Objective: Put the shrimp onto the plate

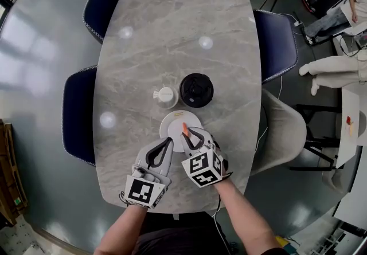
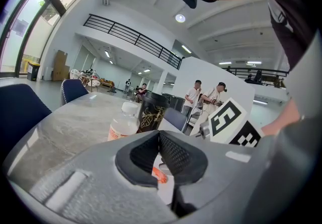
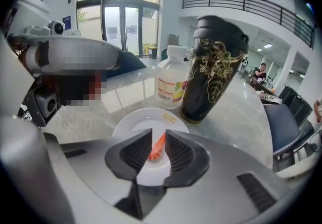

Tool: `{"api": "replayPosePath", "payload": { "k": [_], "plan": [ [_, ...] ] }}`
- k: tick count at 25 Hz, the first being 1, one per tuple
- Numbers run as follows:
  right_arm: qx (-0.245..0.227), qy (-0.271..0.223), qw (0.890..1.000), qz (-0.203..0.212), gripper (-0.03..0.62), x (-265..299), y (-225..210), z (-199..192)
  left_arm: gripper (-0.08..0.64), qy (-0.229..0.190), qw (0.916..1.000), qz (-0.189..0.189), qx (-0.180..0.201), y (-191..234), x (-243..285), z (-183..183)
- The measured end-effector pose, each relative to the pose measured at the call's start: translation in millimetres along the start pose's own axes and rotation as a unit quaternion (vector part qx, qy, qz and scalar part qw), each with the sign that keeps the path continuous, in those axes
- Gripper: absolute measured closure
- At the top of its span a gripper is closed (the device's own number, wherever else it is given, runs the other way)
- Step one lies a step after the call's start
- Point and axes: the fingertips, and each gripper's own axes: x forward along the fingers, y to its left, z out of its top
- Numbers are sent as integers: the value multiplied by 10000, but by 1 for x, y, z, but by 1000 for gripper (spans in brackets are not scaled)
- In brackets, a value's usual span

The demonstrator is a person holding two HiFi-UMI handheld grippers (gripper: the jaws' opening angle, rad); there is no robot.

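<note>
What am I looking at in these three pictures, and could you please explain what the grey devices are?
There is no robot arm here. A person holds a pair of tongs in each hand, and the cubes with square markers are part of the tongs. The top-down picture comes from a camera on the person's head. The other two come from cameras riding on the left tongs and the right tongs, each looking along its own jaws. On the table stand a white plate, a small bottle and a black cup. The right tongs grip an orange shrimp at the plate; whether it touches the plate I cannot tell. The left tongs are shut and empty.
</note>
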Motion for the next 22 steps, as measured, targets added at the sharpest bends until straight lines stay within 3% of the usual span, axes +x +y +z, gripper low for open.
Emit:
{"api": "replayPosePath", "payload": {
  "k": [3, 7, 9, 16, 22],
  "plan": [
    [167, -282, 9995, 8, 514, -26, 1, 10, 554, -16, 9999, -27, 106, -19, -2, 9],
    [456, -774, 9959, -90, 589, -69, 5, 27, 554, 20, 9995, -185, 256, -48, -11, 26],
    [693, -1032, 9922, -57, 589, -95, 10, 34, 554, 55, 9993, -223, 301, -65, -20, 34],
    [1253, -2255, 9660, -144, 591, -189, -1, 72, 552, -26, 9987, -220, 460, -117, -42, 74],
    [1486, -2834, 9474, 28, 591, -251, 8, 85, 554, -234, 9979, -244, 543, -166, -67, 103]
  ]
}}
